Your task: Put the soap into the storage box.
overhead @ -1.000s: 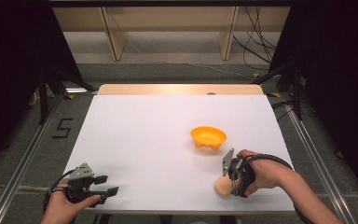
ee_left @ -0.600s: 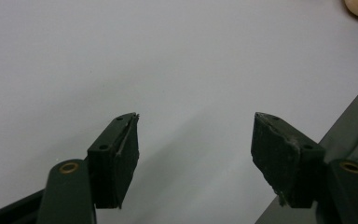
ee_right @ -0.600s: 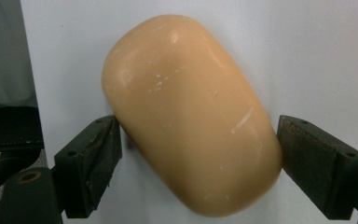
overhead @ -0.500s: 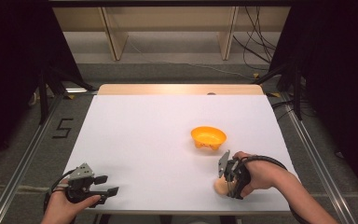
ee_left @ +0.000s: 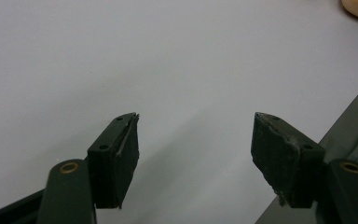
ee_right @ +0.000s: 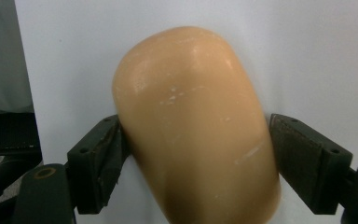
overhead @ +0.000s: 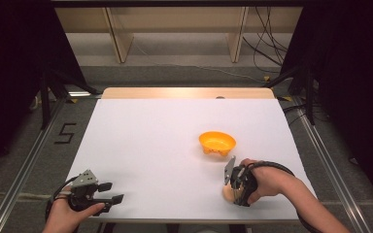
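Grab step was underway: the right gripper had just been closing its jaws around the tan lump at the table's near edge, left pad touching, right barely. Next probably squeeze, lift toward bowl. Left gripper sat wide open.

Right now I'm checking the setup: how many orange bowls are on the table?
1. The orange bowl sits right of centre on the white table, just beyond the right claw.

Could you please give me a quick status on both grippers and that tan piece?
Right gripper closing around tan rounded piece; grip not confirmed. Left gripper open, idle. Orange bowl just beyond, path clear.
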Available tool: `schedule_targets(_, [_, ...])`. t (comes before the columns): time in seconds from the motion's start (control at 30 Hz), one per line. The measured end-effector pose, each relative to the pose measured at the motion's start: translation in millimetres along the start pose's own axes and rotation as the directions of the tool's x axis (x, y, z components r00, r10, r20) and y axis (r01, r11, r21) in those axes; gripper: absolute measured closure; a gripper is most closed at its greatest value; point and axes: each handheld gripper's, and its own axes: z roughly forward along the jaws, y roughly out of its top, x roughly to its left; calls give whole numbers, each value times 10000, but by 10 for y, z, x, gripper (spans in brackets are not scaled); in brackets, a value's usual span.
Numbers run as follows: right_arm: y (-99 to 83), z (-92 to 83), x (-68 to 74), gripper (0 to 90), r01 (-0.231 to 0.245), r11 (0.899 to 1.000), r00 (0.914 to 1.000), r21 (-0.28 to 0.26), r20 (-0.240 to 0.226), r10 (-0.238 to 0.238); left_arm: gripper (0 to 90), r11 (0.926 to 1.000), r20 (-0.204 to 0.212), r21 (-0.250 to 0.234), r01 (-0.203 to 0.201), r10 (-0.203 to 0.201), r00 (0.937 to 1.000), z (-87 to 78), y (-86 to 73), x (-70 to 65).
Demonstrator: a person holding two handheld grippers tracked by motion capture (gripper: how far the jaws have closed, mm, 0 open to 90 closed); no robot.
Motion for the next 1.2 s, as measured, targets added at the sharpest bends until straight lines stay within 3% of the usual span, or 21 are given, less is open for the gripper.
schedule_targets(0.23, [44, 7, -3, 222, 194, 9994, 9998, 292, 14, -194, 320, 10000, 28, -69, 42, -41, 10000, 2, -2, -7])
schedule_targets(0.27, [46, -3, 17, 223, -166, 9986, 9999, 509, 7, 166, 320, 10000, 34, -77, 47, -46, 10000, 3, -3, -7])
schedule_targets(0.53, [64, -25, 32, 313, -503, 9976, 9987, 485, 130, 497, 320, 9999, 40, -91, 61, -61, 10000, -3, -2, -5])
schedule_targets(0.6, [64, -32, 36, 324, -873, 9950, 9962, 490, 99, 869, 321, 10000, 12, -67, 29, -29, 10000, -4, 1, -1])
schedule_targets(0.63, [67, -27, 9, 326, -656, 9969, 9978, 428, 66, 654, 320, 10000, 12, -67, 29, -29, 10000, -4, 1, -1])
schedule_targets(0.67, [66, -34, 33, 326, -1087, 9928, 9941, 498, 73, 1084, 321, 10000, 21, -75, 28, -28, 10000, -2, -1, -1])
schedule_targets(0.73, [65, -33, 34, 326, -1171, 9920, 9931, 478, 56, 1170, 320, 9999, 46, -90, 63, -63, 10000, -1, -2, -6])
schedule_targets(0.93, [71, -28, 42, 320, -1262, 9909, 9920, 470, 53, 1260, 321, 10000, 34, -60, 52, -52, 10000, -1, 0, -8])
schedule_targets(0.97, [72, -19, 19, 320, -890, 9954, 9960, 364, 88, 887, 321, 10000, 38, -75, 53, -53, 10000, 0, -1, -8])
schedule_targets(1.03, [72, -19, 20, 320, -901, 9953, 9959, 364, 80, 899, 320, 10000, 43, -73, 51, -51, 10000, -1, -1, -8])
schedule_targets(1.07, [69, -26, 41, 321, -1223, 9915, 9925, 452, 81, 1220, 320, 10000, 42, -75, 47, -47, 10000, -2, -2, -8])
schedule_targets(1.1, [58, -16, 20, 321, -900, 9957, 9958, 201, 153, 897, 321, 10000, 43, -75, 54, -54, 10000, -3, -2, -7])
schedule_targets(1.2, [32, -15, -4, 321, -688, 9976, 9976, -106, 49, 688, 321, 9999, 47, -100, 68, -68, 10000, -3, -4, -6])
